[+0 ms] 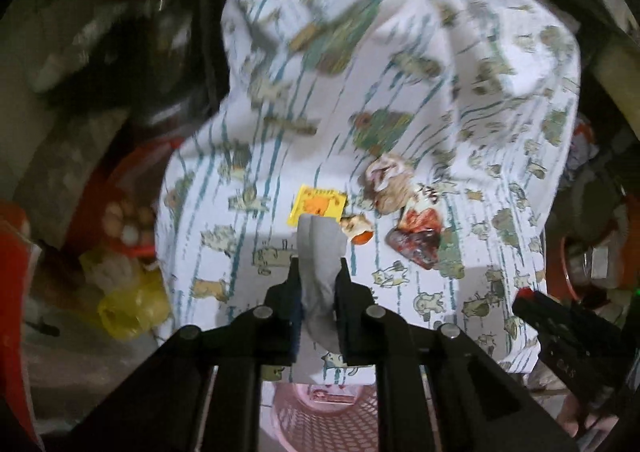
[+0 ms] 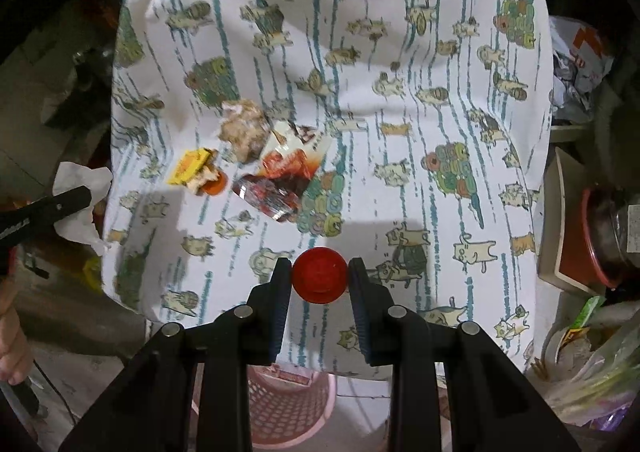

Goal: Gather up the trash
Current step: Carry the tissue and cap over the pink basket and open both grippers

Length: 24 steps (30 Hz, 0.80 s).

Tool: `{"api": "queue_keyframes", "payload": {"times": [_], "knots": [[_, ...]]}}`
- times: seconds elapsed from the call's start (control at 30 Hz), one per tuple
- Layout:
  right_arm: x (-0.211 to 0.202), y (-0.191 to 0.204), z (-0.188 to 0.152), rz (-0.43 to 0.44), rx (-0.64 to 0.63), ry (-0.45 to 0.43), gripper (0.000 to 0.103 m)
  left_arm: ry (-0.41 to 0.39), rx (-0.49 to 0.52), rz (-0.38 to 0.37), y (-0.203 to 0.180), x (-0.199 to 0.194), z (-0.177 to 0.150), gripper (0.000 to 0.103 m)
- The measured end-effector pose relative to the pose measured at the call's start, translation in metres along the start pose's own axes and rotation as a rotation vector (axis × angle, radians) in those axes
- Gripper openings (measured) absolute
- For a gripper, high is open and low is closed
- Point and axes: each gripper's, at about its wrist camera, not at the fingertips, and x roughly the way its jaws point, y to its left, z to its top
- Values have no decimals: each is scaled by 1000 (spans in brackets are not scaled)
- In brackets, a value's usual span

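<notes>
My left gripper (image 1: 319,266) is shut on a crumpled white tissue (image 1: 320,252), held above the cloth's near edge; it shows at the left in the right wrist view (image 2: 80,207). My right gripper (image 2: 320,266) is shut on a red bottle cap (image 2: 319,276) above the cloth. Trash lies on the cat-print cloth (image 2: 400,71): a yellow wrapper (image 2: 190,165) (image 1: 319,203), an orange scrap (image 2: 216,183), a crumpled brownish paper (image 2: 244,127) (image 1: 388,181) and a red shiny snack wrapper (image 2: 284,171) (image 1: 416,236). A pink mesh basket (image 2: 288,408) (image 1: 320,412) stands below the near edge.
Clutter surrounds the covered table: a yellow plastic bag (image 1: 132,304) and red container (image 1: 132,187) at the left, crumpled paper (image 2: 576,67), a red-rimmed jar (image 2: 608,236) and plastic bags (image 2: 592,368) at the right.
</notes>
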Motion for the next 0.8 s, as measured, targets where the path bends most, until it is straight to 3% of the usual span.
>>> {"api": "queue_keyframes", "payload": {"times": [0.2, 0.4, 0.6, 0.8], "knots": [[-53, 27, 2, 18, -53, -103, 31, -118, 87, -6, -28, -76, 2, 11], [-107, 41, -20, 84, -25, -179, 31, -146, 36, -39, -28, -113, -17, 11], [-114, 39, -51, 109, 26, -163, 31, -26, 59, -25, -26, -80, -55, 11], [-55, 27, -79, 135, 132, 18, 31, 194, 52, -35, -23, -14, -100, 11]]}}
